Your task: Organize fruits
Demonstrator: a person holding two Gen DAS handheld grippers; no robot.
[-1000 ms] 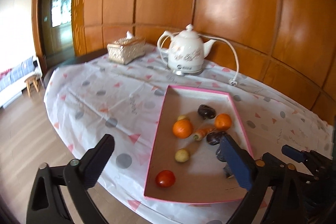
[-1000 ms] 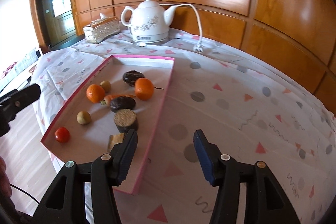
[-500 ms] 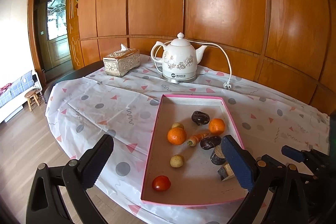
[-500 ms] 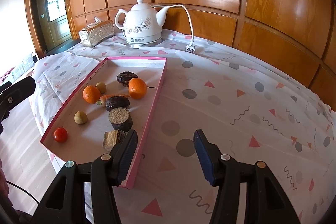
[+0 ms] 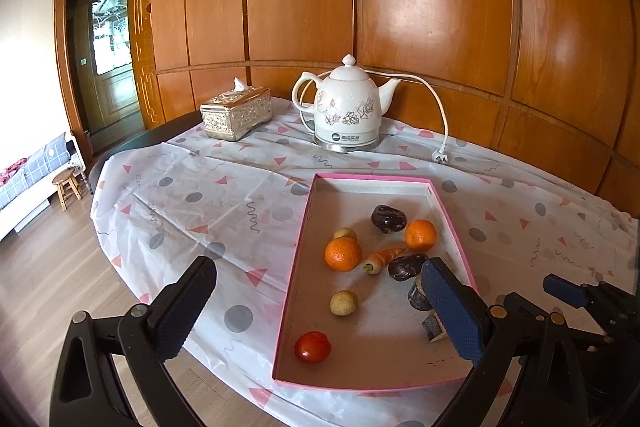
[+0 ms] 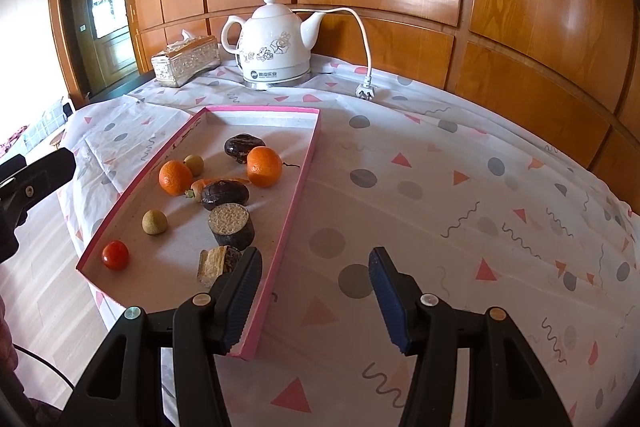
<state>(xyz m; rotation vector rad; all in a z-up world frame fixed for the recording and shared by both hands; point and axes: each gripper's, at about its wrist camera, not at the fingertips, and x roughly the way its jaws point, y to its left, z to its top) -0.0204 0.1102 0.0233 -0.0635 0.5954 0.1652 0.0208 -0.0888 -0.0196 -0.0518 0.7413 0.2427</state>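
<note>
Both the left gripper (image 5: 320,311) and right gripper (image 6: 316,295) hang empty with jaws apart short of the pink tray (image 6: 296,183), where every fruit already lies loosely scattered, fitting either sorting ahead or finished.

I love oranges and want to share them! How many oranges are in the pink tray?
2. One orange sits toward the tray's left side, beside the little carrot. The other orange is nearer the right wall, next to a dark fruit. None seem hidden.

In the left view, the blue pad (image 5: 450,311) hides part of two dark pieces (image 5: 418,297) at lower right. The kettle (image 6: 274,45) logo is too small to read.
</note>
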